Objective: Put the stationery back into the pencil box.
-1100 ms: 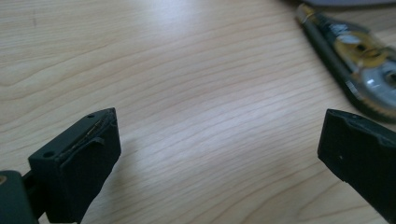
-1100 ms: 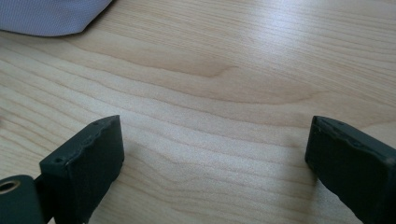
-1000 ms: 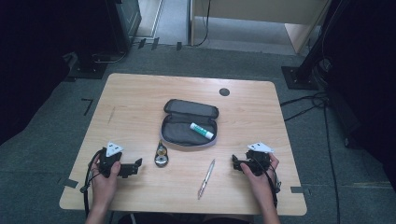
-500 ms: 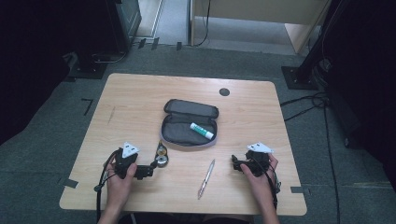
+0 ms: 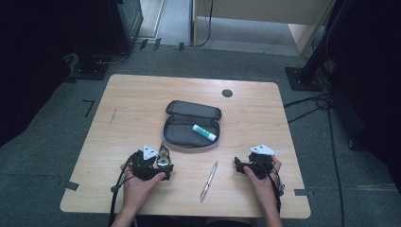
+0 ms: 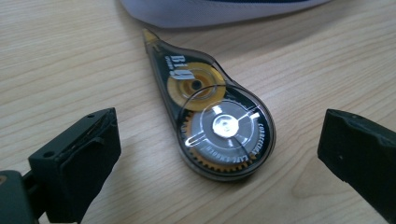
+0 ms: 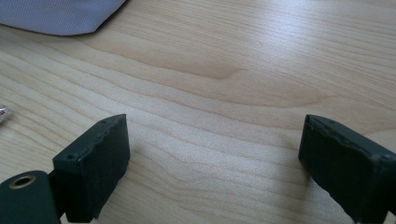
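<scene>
A clear correction tape dispenser (image 6: 210,121) with a yellow reel lies flat on the wooden table (image 5: 132,104), just in front of the open grey pencil case (image 5: 191,125). My left gripper (image 5: 164,163) is open and low over the table. In the left gripper view its jaws (image 6: 219,130) stand on either side of the dispenser (image 5: 163,155) without touching it. My right gripper (image 5: 239,166) rests open near the front right, with bare wood between its jaws (image 7: 215,130). A glue stick (image 5: 204,133) with a green cap lies in the case.
A silver pen (image 5: 208,181) lies between the two hands near the front edge. A dark round grommet (image 5: 227,93) sits in the table's far side. The case's grey edge (image 6: 210,9) is just beyond the dispenser. Dark equipment and cables surround the table.
My left gripper has moved right across the table to the correction tape, and its jaws now flank it. The right hand has stayed where it was.
</scene>
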The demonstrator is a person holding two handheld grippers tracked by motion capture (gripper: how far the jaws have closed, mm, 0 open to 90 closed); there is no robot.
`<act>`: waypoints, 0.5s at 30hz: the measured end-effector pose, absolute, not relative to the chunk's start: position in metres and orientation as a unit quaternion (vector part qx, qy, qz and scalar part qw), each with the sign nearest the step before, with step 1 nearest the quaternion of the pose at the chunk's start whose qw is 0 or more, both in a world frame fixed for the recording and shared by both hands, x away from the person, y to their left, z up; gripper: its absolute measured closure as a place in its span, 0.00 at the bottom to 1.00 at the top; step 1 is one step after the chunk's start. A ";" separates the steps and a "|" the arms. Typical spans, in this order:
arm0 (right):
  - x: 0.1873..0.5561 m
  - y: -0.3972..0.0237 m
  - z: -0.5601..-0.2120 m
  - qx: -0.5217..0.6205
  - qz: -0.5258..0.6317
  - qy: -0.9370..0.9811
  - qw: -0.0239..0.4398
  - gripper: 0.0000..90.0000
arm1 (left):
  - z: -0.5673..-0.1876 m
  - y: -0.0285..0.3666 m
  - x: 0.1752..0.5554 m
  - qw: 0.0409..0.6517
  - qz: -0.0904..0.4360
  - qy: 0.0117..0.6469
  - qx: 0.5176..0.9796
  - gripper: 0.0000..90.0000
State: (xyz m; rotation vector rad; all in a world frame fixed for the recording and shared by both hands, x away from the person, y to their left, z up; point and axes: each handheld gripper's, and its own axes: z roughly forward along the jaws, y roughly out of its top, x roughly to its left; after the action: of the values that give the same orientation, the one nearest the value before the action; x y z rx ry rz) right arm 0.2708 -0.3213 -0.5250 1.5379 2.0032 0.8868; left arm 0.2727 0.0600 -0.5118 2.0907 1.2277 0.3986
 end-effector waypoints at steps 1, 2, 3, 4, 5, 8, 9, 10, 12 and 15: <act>0.271 -0.321 -0.525 0.559 0.323 0.728 0.231 0.10 | -0.514 0.056 0.273 0.324 0.166 0.473 0.802 0.06; 0.271 -0.321 -0.525 0.559 0.323 0.728 0.231 0.10 | -0.514 0.056 0.273 0.324 0.166 0.473 0.802 0.08; 0.271 -0.321 -0.525 0.558 0.323 0.729 0.230 0.10 | -0.515 0.055 0.273 0.321 0.167 0.476 0.802 0.08; 0.270 -0.321 -0.525 0.557 0.323 0.730 0.231 0.11 | -0.514 0.055 0.274 0.326 0.170 0.479 0.797 0.14; 0.270 -0.321 -0.525 0.557 0.323 0.730 0.231 0.11 | -0.513 0.056 0.274 0.325 0.171 0.481 0.796 0.18; 0.270 -0.321 -0.525 0.556 0.323 0.730 0.231 0.11 | -0.513 0.057 0.274 0.323 0.182 0.480 0.795 0.29; 0.270 -0.321 -0.525 0.556 0.323 0.730 0.231 0.11 | -0.513 0.058 0.274 0.322 0.184 0.480 0.795 0.29; 0.270 -0.321 -0.525 0.556 0.323 0.730 0.231 0.11 | -0.513 0.058 0.274 0.323 0.188 0.479 0.794 0.33; 0.270 -0.321 -0.525 0.555 0.324 0.730 0.231 0.11 | -0.513 0.062 0.273 0.325 0.190 0.480 0.792 0.45; 0.270 -0.321 -0.525 0.555 0.324 0.731 0.231 0.11 | -0.513 0.067 0.274 0.335 0.181 0.478 0.792 0.46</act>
State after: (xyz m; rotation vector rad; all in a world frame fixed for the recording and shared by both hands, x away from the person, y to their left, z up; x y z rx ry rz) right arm 0.2702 -0.3214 -0.5249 1.5266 2.0090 0.8900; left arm 0.2736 0.0674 -0.5127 2.0658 1.2457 0.4712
